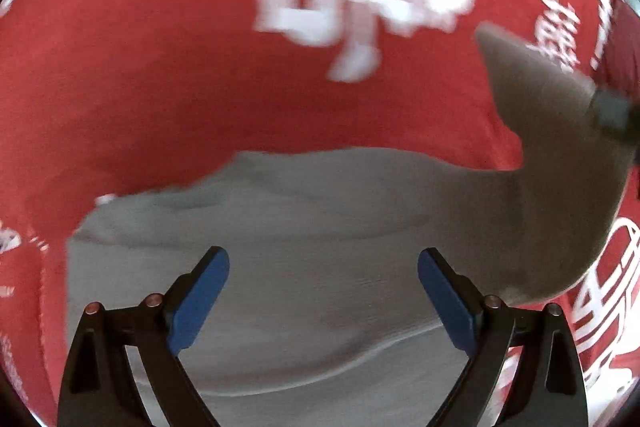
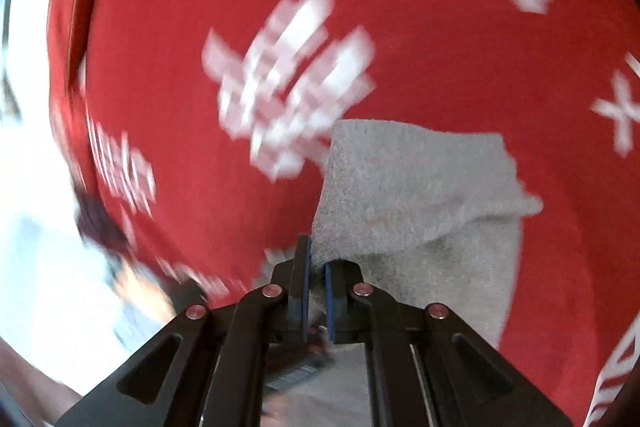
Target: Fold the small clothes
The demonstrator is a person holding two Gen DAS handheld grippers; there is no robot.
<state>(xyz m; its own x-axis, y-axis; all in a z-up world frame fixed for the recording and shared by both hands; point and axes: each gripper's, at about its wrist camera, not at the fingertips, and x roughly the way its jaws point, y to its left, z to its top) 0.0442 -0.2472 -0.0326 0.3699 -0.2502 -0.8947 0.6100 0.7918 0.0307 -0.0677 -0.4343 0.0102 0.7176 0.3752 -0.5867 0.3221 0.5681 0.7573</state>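
Red cloth (image 1: pixel 160 67) under grey garment (image 1: pixel 320 227); right tongs (image 2: pixel 316 267) pinch corner, left tongs (image 1: pixel 323 263) wide.

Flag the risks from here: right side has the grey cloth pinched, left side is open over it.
1. The right hand-held gripper pinches only a thin edge of the grey cloth; it could slip out mid-fold.
2. The left hand-held gripper is open and holds nothing, so the cloth may drag across the red printed tablecloth.
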